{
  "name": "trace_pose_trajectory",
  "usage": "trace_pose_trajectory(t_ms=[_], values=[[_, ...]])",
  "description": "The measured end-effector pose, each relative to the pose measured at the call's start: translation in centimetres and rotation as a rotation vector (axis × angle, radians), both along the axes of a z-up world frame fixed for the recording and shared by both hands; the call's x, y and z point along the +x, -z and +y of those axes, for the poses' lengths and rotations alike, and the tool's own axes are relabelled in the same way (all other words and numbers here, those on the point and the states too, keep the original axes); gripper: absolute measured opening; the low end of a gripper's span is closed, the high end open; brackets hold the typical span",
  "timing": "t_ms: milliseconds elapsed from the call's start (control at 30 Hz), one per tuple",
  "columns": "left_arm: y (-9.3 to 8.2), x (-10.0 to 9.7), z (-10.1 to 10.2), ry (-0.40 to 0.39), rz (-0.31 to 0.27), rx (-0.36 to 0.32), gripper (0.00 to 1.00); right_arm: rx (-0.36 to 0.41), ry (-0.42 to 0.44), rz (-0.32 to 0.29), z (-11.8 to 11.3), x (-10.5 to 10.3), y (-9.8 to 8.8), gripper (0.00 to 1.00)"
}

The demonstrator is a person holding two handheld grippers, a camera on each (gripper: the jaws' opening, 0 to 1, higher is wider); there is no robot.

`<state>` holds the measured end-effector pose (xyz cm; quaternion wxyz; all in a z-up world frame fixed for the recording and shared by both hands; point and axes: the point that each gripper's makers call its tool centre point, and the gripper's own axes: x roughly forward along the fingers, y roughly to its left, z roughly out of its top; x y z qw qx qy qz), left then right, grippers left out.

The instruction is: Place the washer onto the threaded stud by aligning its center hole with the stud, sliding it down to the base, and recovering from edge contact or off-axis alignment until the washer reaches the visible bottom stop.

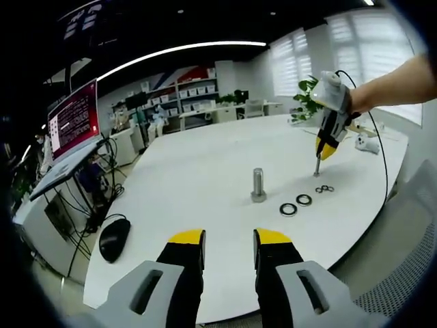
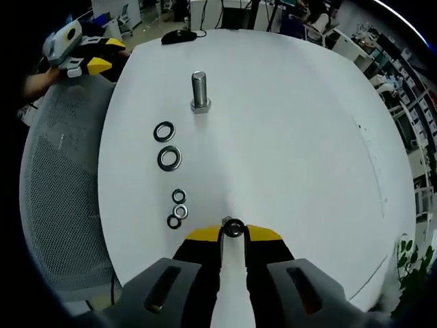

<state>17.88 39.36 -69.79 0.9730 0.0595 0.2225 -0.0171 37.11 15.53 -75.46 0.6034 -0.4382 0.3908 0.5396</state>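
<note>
Premises: an open-plan office with a lab character. A large white table (image 1: 205, 171) stands in the middle of the room, with a black computer mouse (image 1: 113, 239) near its edge and a mesh office chair (image 2: 65, 198) just beside it. A monitor (image 1: 73, 119) showing text stands on a neighbouring desk, with cables hanging below it. Shelving with storage boxes (image 1: 191, 92) lines the far wall. Long ceiling light strips (image 1: 177, 51), blinded windows (image 1: 372, 51) and a potted plant (image 1: 307, 96) complete the setting.

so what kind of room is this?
Looks like an open office or lab: large white table, monitor on a side desk, shelving with boxes at the back wall.
</note>
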Motion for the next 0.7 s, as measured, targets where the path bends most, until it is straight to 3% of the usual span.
trace_pose_trajectory(t_ms=[400,700], values=[[0.5,-0.1,0.2,-0.007,0.026,-0.004,0.24,-0.034,0.007,0.031,0.0,0.0,3.5,0.14],[0.5,-0.1,0.2,-0.009,0.022,-0.023,0.23,-0.040,-0.006,0.027,-0.3,0.1,4.1,0.16]])
